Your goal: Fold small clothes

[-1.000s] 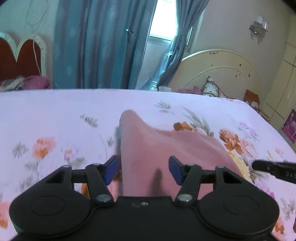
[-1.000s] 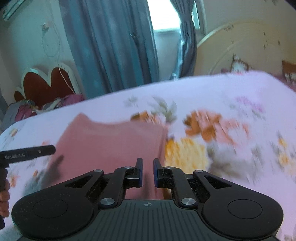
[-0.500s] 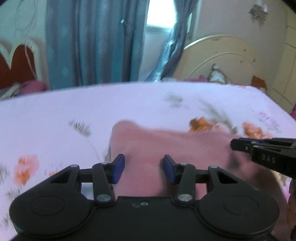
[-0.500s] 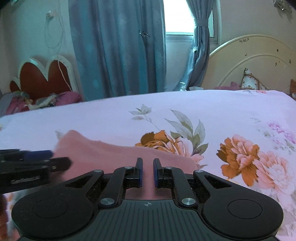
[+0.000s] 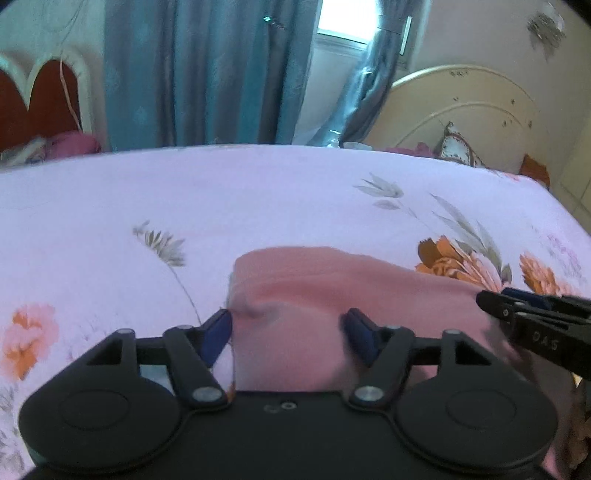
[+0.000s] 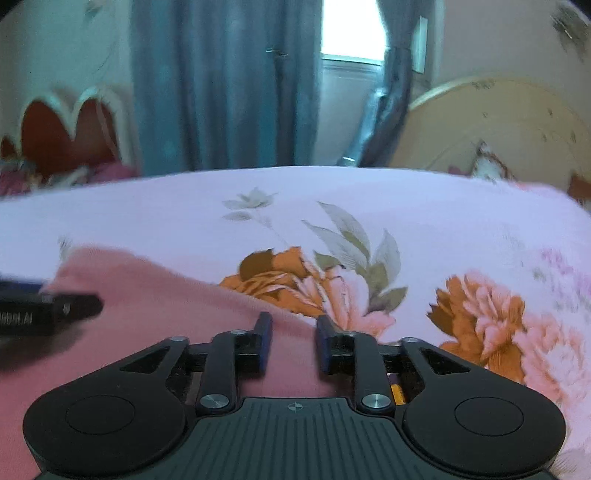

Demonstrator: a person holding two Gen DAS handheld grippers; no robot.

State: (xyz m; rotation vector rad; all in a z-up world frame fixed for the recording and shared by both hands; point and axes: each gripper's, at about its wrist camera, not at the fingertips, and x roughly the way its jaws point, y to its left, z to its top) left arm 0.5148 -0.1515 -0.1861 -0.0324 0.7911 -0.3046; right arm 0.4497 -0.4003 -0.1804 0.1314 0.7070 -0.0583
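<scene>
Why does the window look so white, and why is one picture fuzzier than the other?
In both views the window is blown out white by daylight. The right wrist view is fuzzier: the curtains and the other claw smear. The left wrist view is sharper, though the pink cloth is soft. Both bend the bed edge.

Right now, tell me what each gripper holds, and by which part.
Nothing. The left gripper and right gripper have just been opening; their jaws stand apart over the pink garment, gripping none of it.
</scene>
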